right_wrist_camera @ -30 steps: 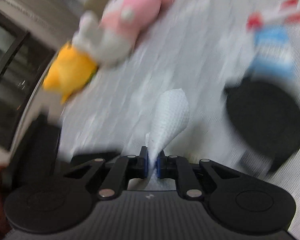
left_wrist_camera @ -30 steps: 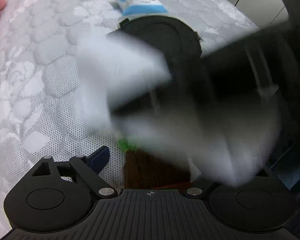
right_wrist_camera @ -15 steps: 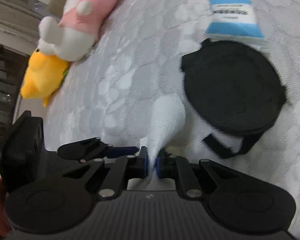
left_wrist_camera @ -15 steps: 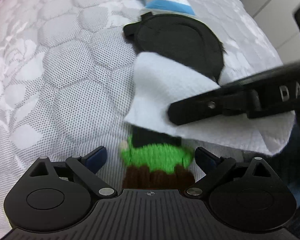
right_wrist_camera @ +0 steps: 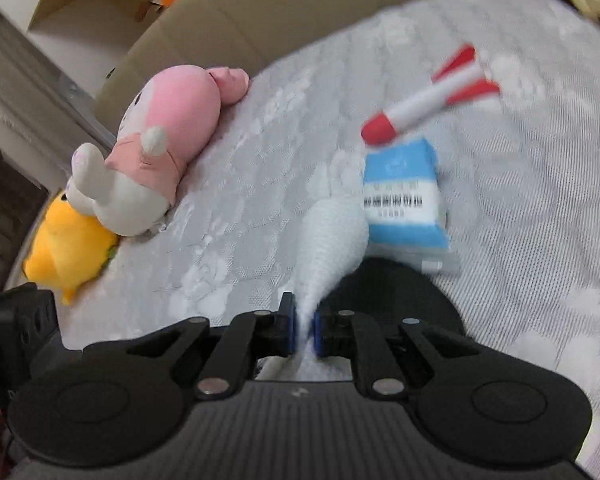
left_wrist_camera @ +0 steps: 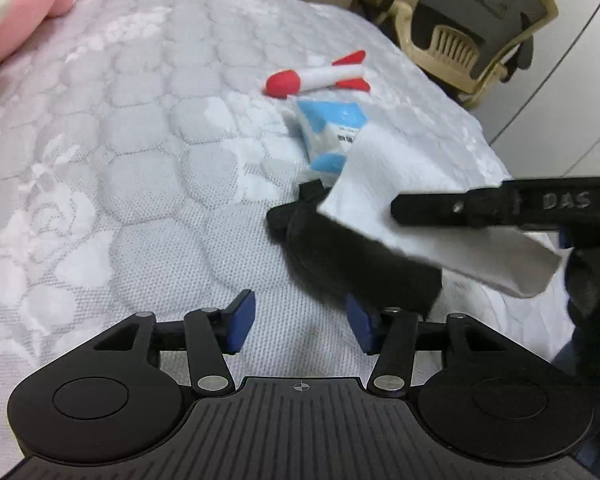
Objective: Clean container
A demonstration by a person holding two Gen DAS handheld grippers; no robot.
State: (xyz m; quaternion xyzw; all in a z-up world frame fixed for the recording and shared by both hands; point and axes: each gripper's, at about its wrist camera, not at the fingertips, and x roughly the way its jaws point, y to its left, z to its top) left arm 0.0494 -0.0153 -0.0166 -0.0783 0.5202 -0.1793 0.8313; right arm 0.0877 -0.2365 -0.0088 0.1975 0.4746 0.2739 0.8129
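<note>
since half a sec ago the left gripper [left_wrist_camera: 296,326] has swung off the knitted green/brown thing, which is gone from its view; the right gripper [right_wrist_camera: 304,332] stayed clenched on the white tissue [right_wrist_camera: 332,240], but its view has shifted so the black lid [right_wrist_camera: 396,292] now sits low, right under the tips.

left gripper is released, pads apart, nothing between them. rel. to the black lid [left_wrist_camera: 352,256]: left gripper is just in front & slightly left of it, its right pad at the lid's near rim; tissue [left_wrist_camera: 412,200] hangs over the lid's right half w/ the right gripper's finger [left_wrist_camera: 480,208] lying across it. lid is round and flat on the quilt [left_wrist_camera: 140,160], no long axis.

container body not in view, contents can't tell. right gripper is nearer, so prob. it wipes downward.

blue pack [left_wrist_camera: 332,132] just behind the lid, toy rocket [left_wrist_camera: 320,76] further behind.
</note>
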